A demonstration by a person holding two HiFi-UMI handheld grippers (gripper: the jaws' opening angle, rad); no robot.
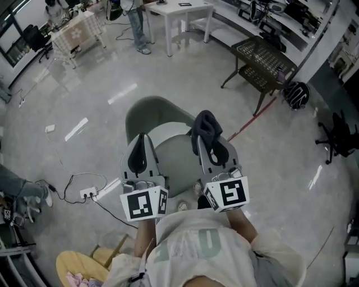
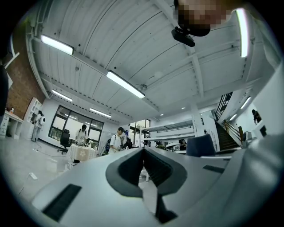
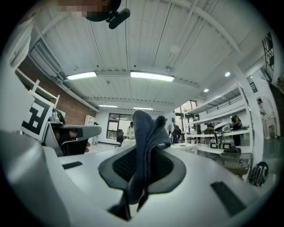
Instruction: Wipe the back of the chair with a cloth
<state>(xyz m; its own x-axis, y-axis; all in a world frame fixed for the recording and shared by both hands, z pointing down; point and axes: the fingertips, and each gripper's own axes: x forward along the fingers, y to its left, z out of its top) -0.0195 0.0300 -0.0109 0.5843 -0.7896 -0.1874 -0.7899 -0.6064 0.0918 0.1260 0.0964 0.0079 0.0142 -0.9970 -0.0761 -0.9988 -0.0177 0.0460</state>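
A grey-green chair [image 1: 154, 112] stands on the floor below me, its curved back at the far side and its seat toward me. My left gripper [image 1: 140, 147] is held over the seat's left part, shut and empty; in the left gripper view its fingertips [image 2: 143, 152] meet with nothing between them. My right gripper [image 1: 208, 141] hangs over the seat's right side, shut on a dark blue cloth [image 1: 206, 124]. In the right gripper view the cloth [image 3: 148, 133] sticks out past the jaws in a folded bunch. Both grippers are tilted upward, clear of the chair.
A power strip [image 1: 88, 194] with a black cable lies on the floor left of the chair. A black wire cart [image 1: 263, 56] stands at the right rear, a white table [image 1: 179, 14] behind, and a person [image 1: 137, 25] beside it. A yellow stool [image 1: 78, 266] is at lower left.
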